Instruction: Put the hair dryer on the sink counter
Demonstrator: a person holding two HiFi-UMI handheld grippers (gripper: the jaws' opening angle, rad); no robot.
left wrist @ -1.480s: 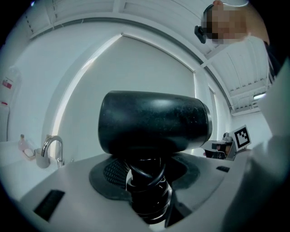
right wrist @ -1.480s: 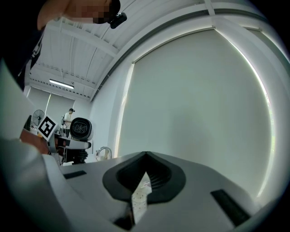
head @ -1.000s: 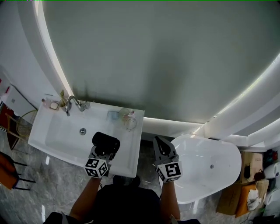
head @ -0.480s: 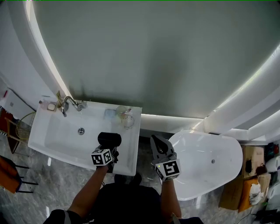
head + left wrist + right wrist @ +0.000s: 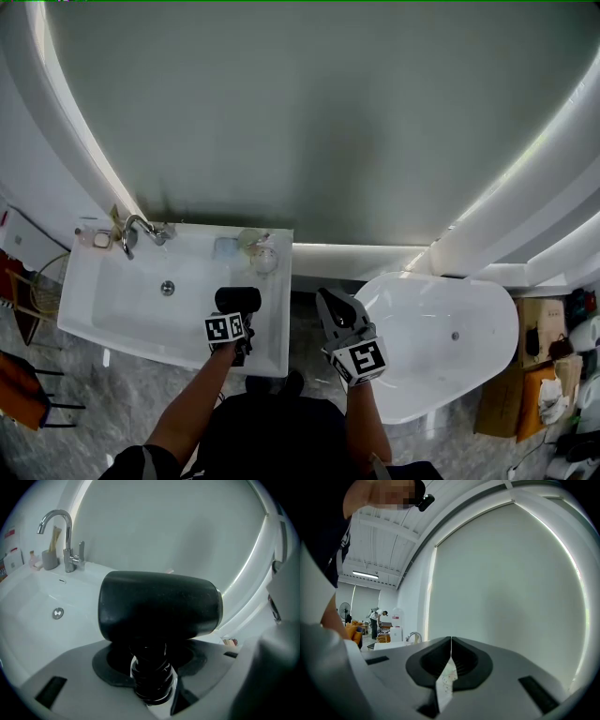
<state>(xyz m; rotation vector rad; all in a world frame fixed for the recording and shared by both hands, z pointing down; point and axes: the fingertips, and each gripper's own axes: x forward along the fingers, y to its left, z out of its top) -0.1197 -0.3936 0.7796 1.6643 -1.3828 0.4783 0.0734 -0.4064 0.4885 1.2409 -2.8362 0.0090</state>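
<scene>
The hair dryer (image 5: 159, 604) is clamped by its handle between the widely parted jaws of the left gripper (image 5: 232, 317). Its black barrel is carried crosswise just beyond the jaws, and the white sink (image 5: 33, 597) is seen past it. The right gripper (image 5: 451, 651) is pressed fully together, with nothing held.

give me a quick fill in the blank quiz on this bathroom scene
The left gripper is shut on the handle of a black ___.
The right gripper is shut and holds ___.
In the head view, right of the sink stands a white ___.
Missing: hair dryer; nothing; bathtub.
</scene>
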